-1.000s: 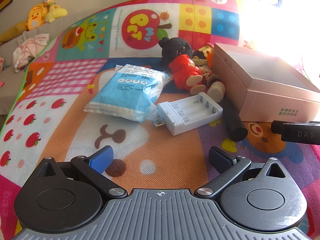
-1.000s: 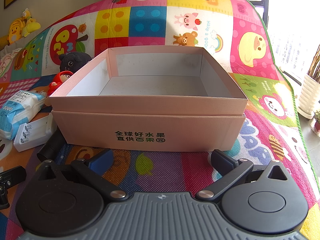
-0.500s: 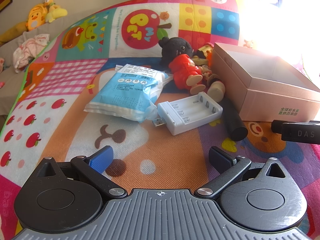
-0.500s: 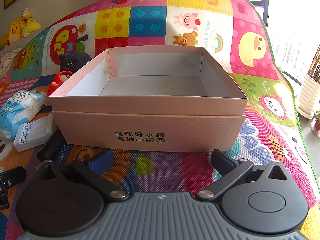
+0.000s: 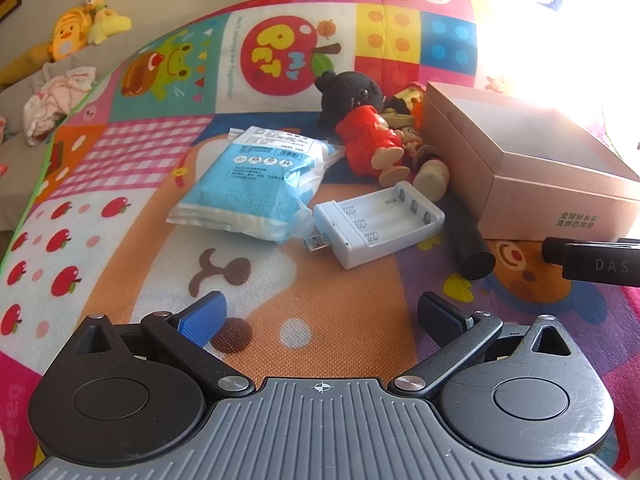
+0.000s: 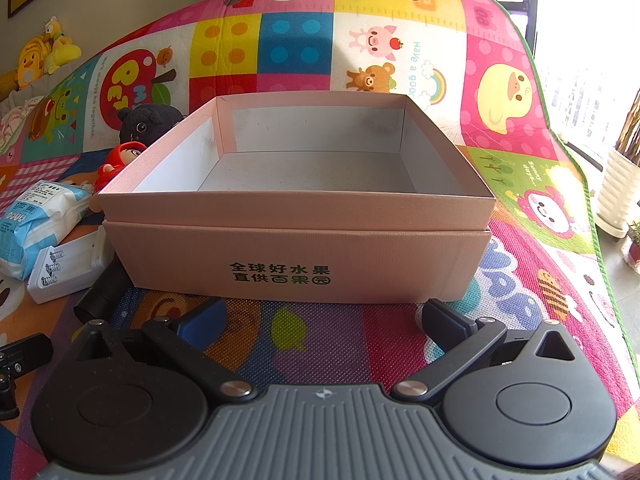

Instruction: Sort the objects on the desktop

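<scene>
On the colourful play mat, a white battery charger (image 5: 379, 224) lies ahead of my open left gripper (image 5: 322, 314), with a blue-and-white tissue pack (image 5: 256, 184) to its left. A black cylinder (image 5: 469, 242) rests beside the pink cardboard box (image 5: 520, 184). Behind them sit a black plush (image 5: 350, 94) and a red-coated doll (image 5: 370, 142) with wooden figures. My right gripper (image 6: 322, 318) is open just in front of the same empty box (image 6: 296, 216); nothing is between its fingers.
The other gripper's black body (image 5: 596, 262) juts in from the right edge of the left wrist view. Yellow plush toys (image 5: 78, 30) and a bundle of cloth (image 5: 56, 100) lie on a sofa at far left. A white planter (image 6: 618, 196) stands past the mat's right edge.
</scene>
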